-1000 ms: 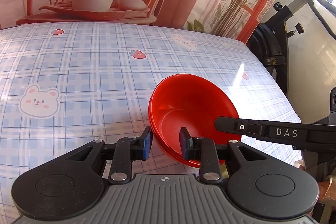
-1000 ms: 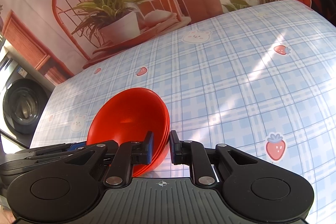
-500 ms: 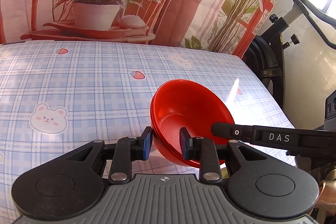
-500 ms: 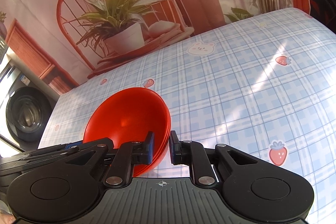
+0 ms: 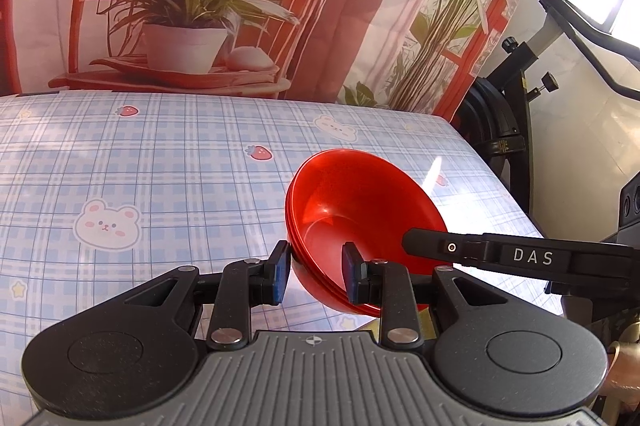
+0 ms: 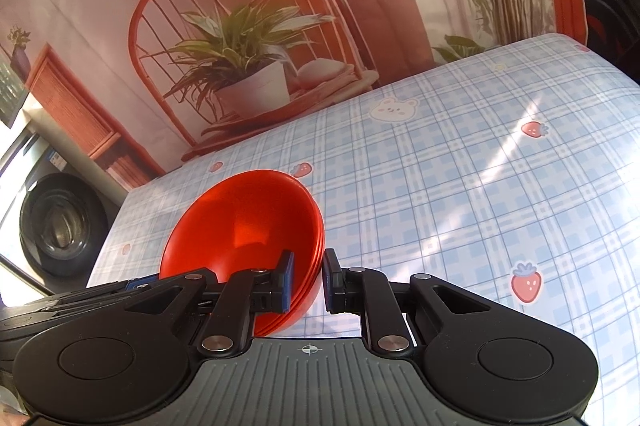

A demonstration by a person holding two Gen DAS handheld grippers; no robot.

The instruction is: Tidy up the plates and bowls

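Note:
A stack of nested red bowls [image 5: 360, 202] is held tilted above the table between both grippers. My left gripper [image 5: 316, 272] is shut on the stack's near left rim, one finger inside and one outside. My right gripper [image 6: 308, 278] is shut on the opposite rim of the red bowls [image 6: 244, 222], and its black finger marked DAS [image 5: 520, 256] reaches in from the right in the left wrist view. The left gripper's body shows at the lower left of the right wrist view [image 6: 100, 290].
The table wears a blue plaid cloth [image 5: 140, 178] with bears and strawberries. A printed backdrop of a chair and potted plant [image 5: 188, 38] hangs behind. An exercise bike [image 5: 520, 98] stands at the right edge, a washing machine [image 6: 60, 226] at the left.
Both grippers have lifted the bowl stack higher and drawn it back; more of the backdrop shows and the table sits lower in both views. The grips are unchanged.

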